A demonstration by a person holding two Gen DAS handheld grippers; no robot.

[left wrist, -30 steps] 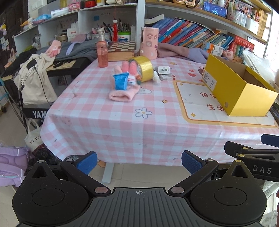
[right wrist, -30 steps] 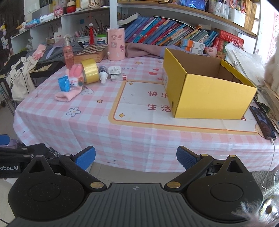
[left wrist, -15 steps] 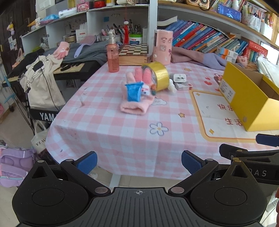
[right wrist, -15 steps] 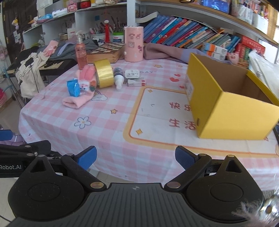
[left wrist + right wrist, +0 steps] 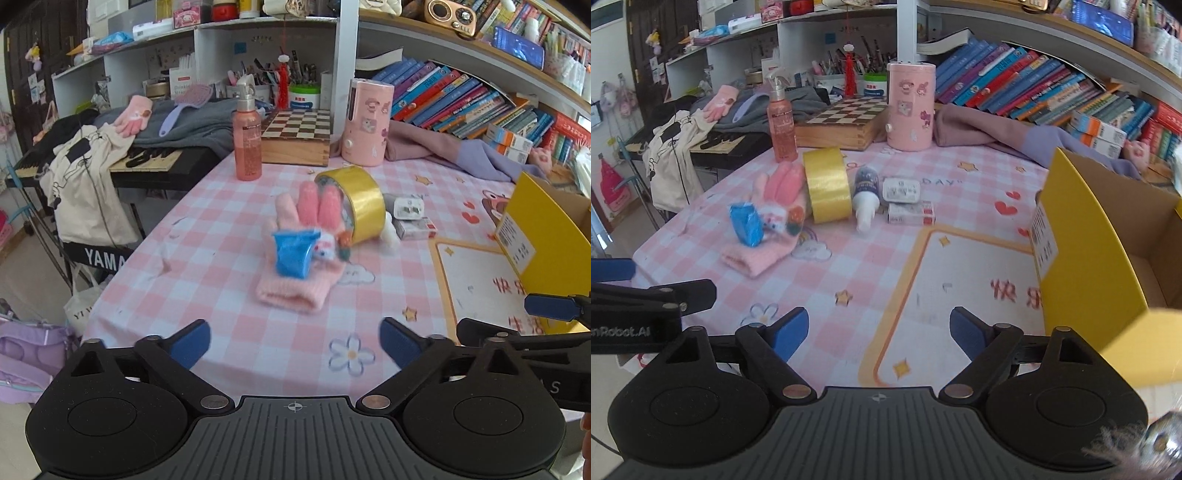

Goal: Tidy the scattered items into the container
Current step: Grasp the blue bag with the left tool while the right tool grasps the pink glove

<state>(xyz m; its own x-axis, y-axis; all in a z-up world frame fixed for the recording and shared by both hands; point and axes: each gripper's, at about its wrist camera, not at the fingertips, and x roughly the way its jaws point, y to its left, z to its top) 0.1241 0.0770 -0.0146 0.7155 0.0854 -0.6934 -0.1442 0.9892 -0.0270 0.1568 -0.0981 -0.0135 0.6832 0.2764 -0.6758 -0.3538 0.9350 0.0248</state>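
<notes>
Ahead of the left fingers (image 5: pixel 189 343), spread wide, lies the pink glove (image 5: pixel 301 258)

A soft, fuzzy knit is seen in the pink glove (image 5: pixel 300 254), on which a crinkled, glossy blue plastic packet (image 5: pixel 294 254) is laid. The roll of yellow tape (image 5: pixel 827 183) is given a smooth, shiny film finish. Matt cardboard is shown in the yellow box (image 5: pixel 1082 236), brown and raw inside. The checked tablecloth (image 5: pixel 207 258) appears as a smooth, faintly sheened sheet. Varnished wood is seen in the chessboard box (image 5: pixel 297 138), translucent glossy plastic in the pink pump bottle (image 5: pixel 247 142). The gripper fingers (image 5: pixel 190 341) are made of matt black plastic with blue pads.
</notes>
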